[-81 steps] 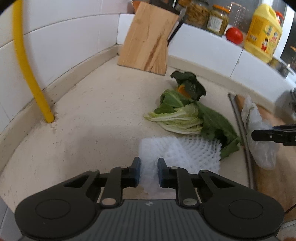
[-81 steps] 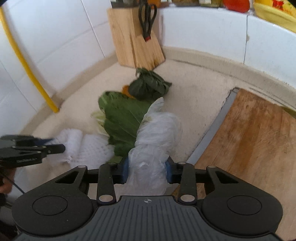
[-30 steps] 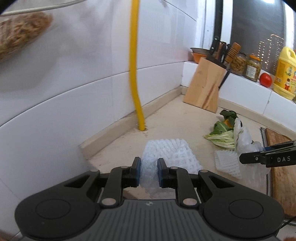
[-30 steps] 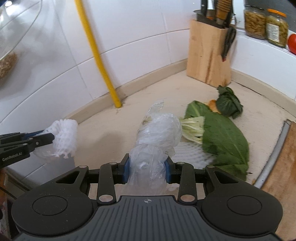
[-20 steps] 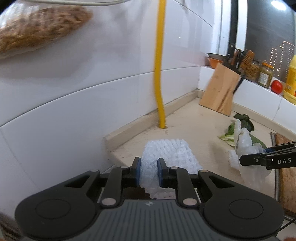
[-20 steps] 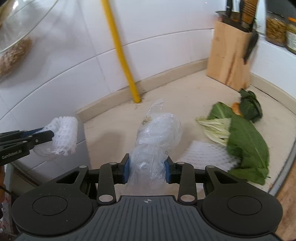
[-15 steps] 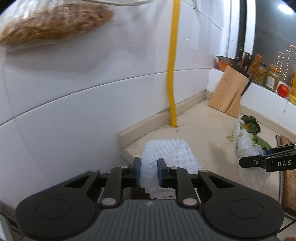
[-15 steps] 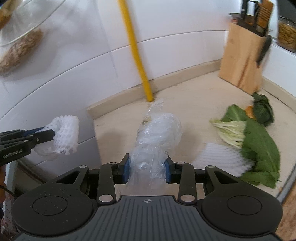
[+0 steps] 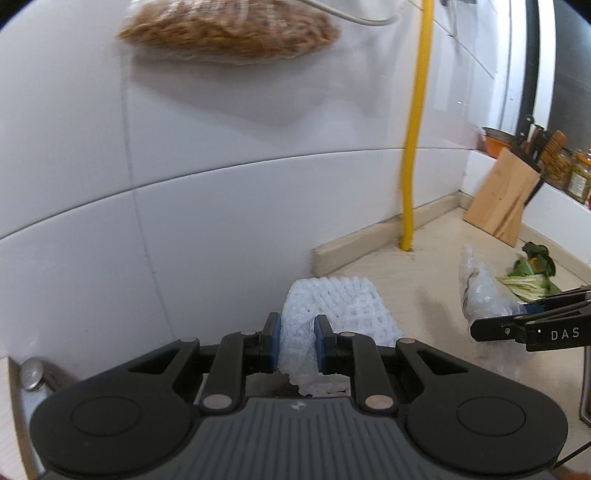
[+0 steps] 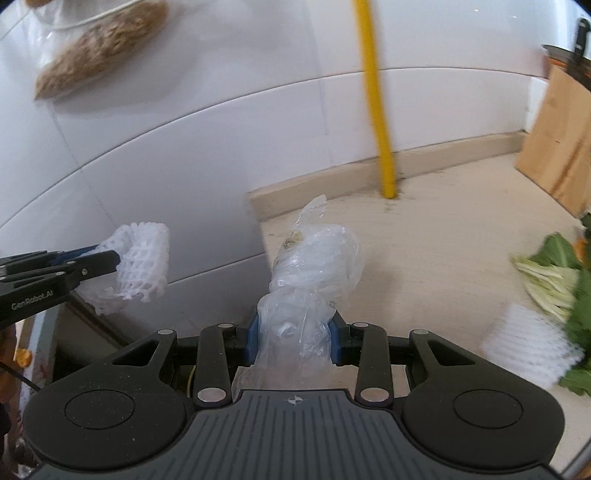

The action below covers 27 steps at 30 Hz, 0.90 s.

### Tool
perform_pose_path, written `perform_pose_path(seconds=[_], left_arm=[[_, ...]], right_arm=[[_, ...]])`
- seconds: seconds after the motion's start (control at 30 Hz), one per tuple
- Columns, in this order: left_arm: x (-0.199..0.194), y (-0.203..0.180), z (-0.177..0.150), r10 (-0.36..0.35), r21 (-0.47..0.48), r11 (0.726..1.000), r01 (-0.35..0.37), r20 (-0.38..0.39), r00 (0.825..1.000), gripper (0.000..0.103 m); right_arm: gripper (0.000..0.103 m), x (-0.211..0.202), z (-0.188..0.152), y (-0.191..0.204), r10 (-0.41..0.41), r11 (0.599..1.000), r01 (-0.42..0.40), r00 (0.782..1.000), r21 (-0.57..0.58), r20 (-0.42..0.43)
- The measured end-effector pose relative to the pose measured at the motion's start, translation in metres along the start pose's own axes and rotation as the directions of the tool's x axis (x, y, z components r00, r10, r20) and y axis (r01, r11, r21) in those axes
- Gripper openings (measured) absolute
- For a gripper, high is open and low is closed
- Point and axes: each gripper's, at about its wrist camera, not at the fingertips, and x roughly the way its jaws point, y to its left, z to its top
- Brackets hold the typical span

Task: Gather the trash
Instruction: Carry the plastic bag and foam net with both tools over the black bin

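One foam net (image 9: 334, 314) was clamped in the left gripper (image 9: 297, 345), one plastic bag (image 10: 314, 273) in the right gripper (image 10: 291, 341); a second net (image 10: 528, 343) was left on the counter (image 10: 443, 236).

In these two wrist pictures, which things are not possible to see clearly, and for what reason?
- Contents of the plastic bag in the right gripper: right wrist view, crumpled film hides them.
- Hanging brown bundle: left wrist view, blurred and cut by the top edge.
- Second foam net on the counter: right wrist view, blurred.
- Where the foam net in the left gripper will go: no bin shows clearly in either view.
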Motion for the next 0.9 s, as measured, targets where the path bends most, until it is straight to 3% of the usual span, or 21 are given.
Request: perform_pose_path(seconds=[0.9], left_arm=[[0.011,0.038,-0.026,0.124,-0.083,0.988,-0.127,-0.038,0.992,0.014]], right_arm=[[0.043,0.049,0.008,0.076,0.092,0.986,-0.101,0.993,-0.129,-0.074]])
